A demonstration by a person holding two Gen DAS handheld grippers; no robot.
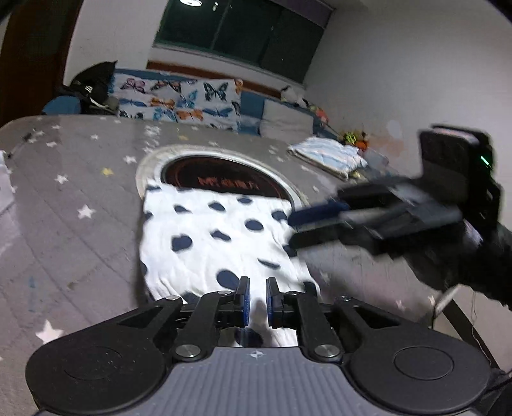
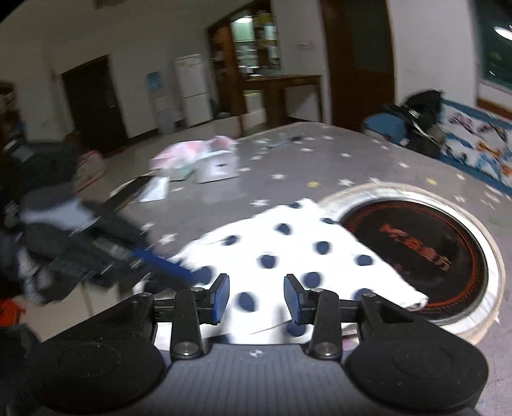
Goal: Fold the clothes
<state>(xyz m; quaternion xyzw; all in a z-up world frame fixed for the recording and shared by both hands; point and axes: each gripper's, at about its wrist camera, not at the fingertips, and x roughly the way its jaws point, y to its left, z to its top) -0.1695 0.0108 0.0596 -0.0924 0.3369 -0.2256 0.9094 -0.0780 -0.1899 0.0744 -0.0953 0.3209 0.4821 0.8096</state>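
— Where folded flat on the grey star-print table cover [image 1: 80, 179], what?
— White cloth with dark blue dots [image 1: 208, 233], far edge lying over part of a round black hotplate [image 1: 224, 174] with a silver rim.

— And nearest the left camera?
— Left gripper [image 1: 257, 299], blue pads [image 1: 245, 297] a narrow gap apart, low over the near edge of the cloth. Nothing visibly pinched between them; contact with the fabric hard to tell.

— On the other side?
— Right gripper [image 2: 257, 299], jaws wide apart, hovering above the cloth [image 2: 288, 249], empty. Seen from the left camera as a blurred black shape reaching in over the cloth's right edge.

— Elsewhere on the table?
— Folded pale blue garment [image 1: 329, 156] well apart near the far right corner; pinkish pile [image 2: 195, 156] near the opposite end, blurred. Butterfly-print bedding [image 1: 179, 102] behind the table, under a dark window [image 1: 243, 28].
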